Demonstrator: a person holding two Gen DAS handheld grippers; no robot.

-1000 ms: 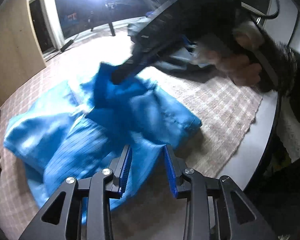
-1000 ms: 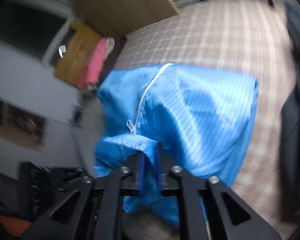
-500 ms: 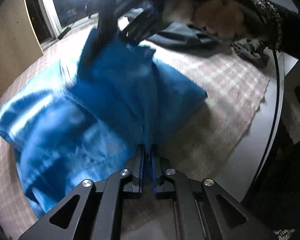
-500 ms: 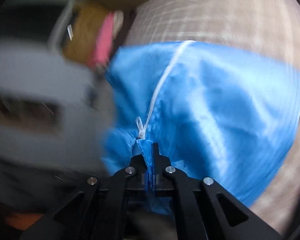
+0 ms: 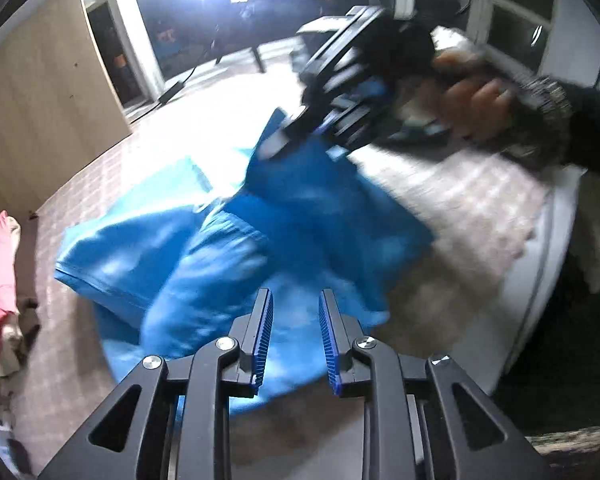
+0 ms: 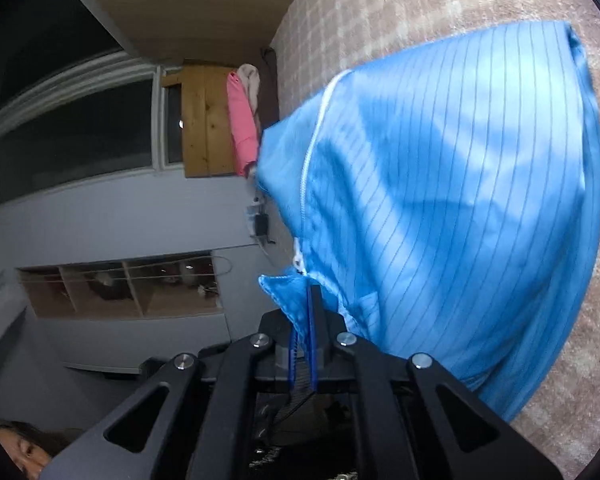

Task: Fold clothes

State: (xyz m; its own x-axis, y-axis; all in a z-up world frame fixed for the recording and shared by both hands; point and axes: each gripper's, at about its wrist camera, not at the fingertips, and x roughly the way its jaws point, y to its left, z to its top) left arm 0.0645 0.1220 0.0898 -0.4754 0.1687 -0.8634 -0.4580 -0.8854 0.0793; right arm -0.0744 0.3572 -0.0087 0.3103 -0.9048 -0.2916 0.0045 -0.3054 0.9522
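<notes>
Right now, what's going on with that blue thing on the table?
A person is folding a blue zip-up garment on a checked tablecloth, with a handheld gripper in each hand. The right gripper is shut on an edge of the garment near the zipper and holds that part lifted. The left gripper is open just above the lower edge, gripping nothing. The fold is not finished.

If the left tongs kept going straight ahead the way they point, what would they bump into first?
Most likely the blue jacket. The left tongs are open, and the cloth lies right ahead between and beyond their tips, heaped on the checked tablecloth. Depth is hard to judge.
</notes>
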